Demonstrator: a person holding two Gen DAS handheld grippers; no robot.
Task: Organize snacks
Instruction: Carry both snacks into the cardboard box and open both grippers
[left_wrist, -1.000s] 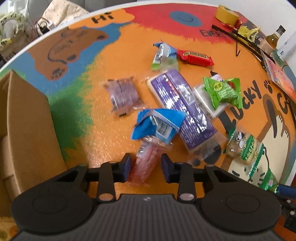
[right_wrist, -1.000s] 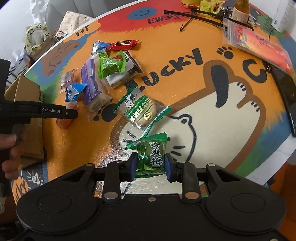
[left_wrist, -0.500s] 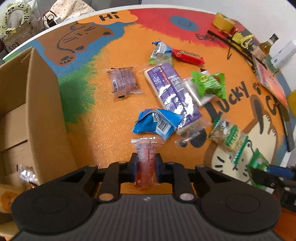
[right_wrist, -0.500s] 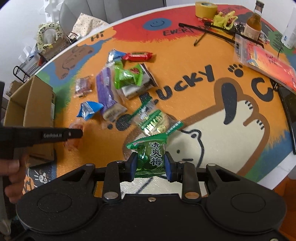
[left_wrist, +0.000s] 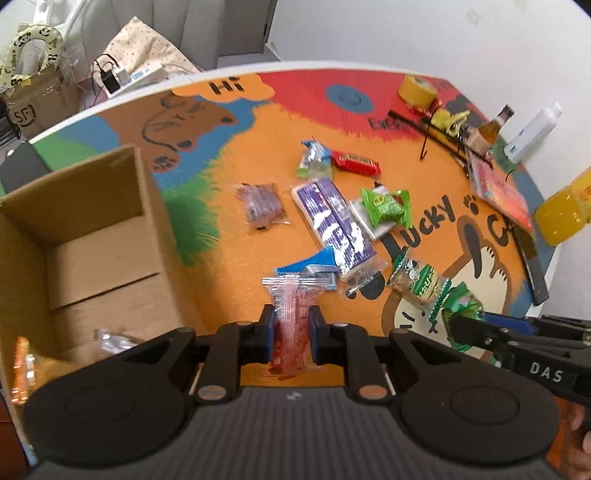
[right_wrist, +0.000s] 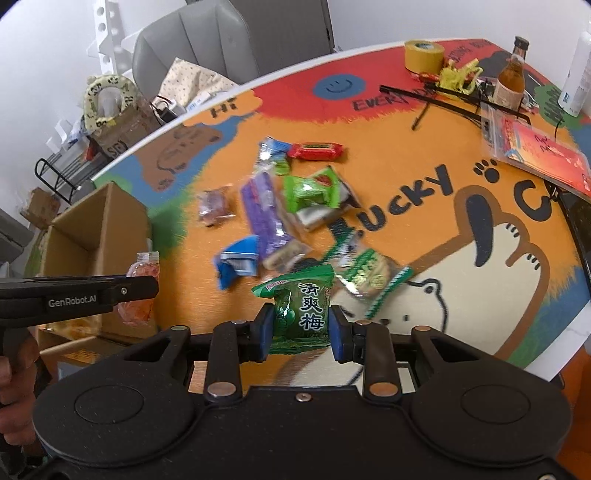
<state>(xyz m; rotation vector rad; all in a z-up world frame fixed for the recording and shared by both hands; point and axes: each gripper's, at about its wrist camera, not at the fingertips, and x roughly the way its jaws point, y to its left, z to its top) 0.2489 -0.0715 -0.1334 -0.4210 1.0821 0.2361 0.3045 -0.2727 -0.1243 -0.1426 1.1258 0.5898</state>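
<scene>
My left gripper (left_wrist: 291, 325) is shut on a clear packet of red snack (left_wrist: 290, 317) and holds it above the table, just right of the open cardboard box (left_wrist: 92, 229). My right gripper (right_wrist: 302, 328) is shut on a green plum-candy bag (right_wrist: 301, 306), lifted off the table. In the right wrist view the left gripper (right_wrist: 142, 286) appears at the left with the red packet (right_wrist: 142, 269) over the box (right_wrist: 99, 229). Several snacks lie on the orange mat: a purple pack (left_wrist: 332, 225), a blue packet (left_wrist: 314, 267), a green packet (left_wrist: 388, 206), a red bar (left_wrist: 356, 162).
The box holds a few wrapped snacks (left_wrist: 110, 339) at its bottom. At the table's far right stand a tape roll (left_wrist: 417, 90), a small bottle (left_wrist: 491, 127), a white bottle (left_wrist: 532, 133), a yellow bottle (left_wrist: 561, 210) and a red-printed bag (left_wrist: 498, 188). A chair (right_wrist: 192, 48) stands behind.
The left gripper closed on the red packet and lifted it toward the box. The right gripper rose with the green bag still in its grip.
</scene>
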